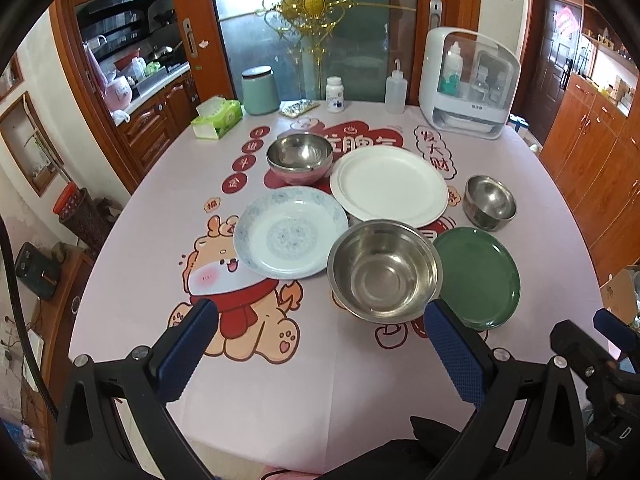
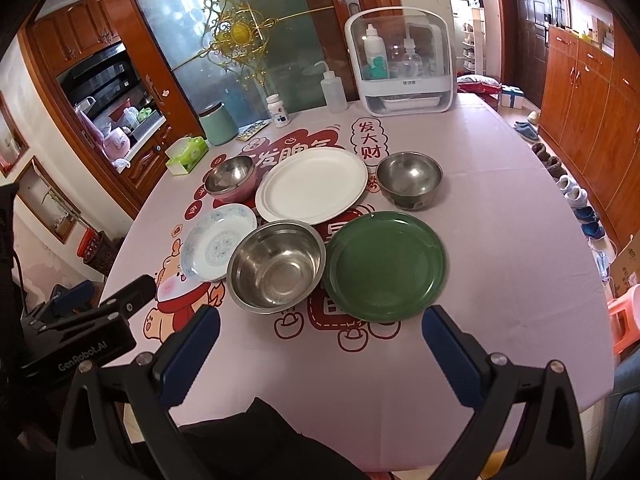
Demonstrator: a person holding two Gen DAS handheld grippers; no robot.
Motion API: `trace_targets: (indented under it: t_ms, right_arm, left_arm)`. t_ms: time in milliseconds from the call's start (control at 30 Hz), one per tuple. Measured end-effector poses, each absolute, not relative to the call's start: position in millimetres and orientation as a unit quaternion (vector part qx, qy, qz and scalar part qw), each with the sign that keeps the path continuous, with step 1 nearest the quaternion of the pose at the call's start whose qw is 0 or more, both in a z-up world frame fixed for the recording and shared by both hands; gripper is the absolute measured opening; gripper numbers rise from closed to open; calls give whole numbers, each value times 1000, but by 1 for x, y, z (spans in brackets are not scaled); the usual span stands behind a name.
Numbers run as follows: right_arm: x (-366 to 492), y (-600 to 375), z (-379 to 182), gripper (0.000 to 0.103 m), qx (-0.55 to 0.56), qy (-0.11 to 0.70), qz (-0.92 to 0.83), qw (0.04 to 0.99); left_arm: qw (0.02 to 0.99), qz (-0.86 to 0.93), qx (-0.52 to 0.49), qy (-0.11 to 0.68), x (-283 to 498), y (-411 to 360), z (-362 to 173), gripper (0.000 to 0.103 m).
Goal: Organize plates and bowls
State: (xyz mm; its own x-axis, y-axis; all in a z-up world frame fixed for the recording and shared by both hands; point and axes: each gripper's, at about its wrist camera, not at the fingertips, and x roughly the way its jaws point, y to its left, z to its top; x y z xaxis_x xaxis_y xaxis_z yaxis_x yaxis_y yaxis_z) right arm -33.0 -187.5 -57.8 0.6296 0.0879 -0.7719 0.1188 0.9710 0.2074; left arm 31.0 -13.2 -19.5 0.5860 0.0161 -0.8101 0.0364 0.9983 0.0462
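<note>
Your lighting is even, soft daylight, bright enough on both cameras. The tablecloth (image 1: 280, 380) reads clean with only faint shadows under the dishes. You get mild glare inside the steel bowl (image 1: 384, 272) and a sheen on the green plate (image 2: 384, 264). The glass door (image 2: 240, 40) shows hazy reflections. Fisheye bends your table edges hard; black vignette in the corners. Centre is sharp, rims go soft.
</note>
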Motion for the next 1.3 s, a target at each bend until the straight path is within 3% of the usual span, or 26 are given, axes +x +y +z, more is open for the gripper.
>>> trace_targets:
  t_ms: [933,1300]
  right_arm:
    - [34,-218,-70,101,204,434,-38,877]
    - [85,-224,-82,101,218,429,-60,875]
  left_arm:
    - [877,-54,47,474,125,-10,-7,102]
    - [869,-90,3,486,185,1,-25,102]
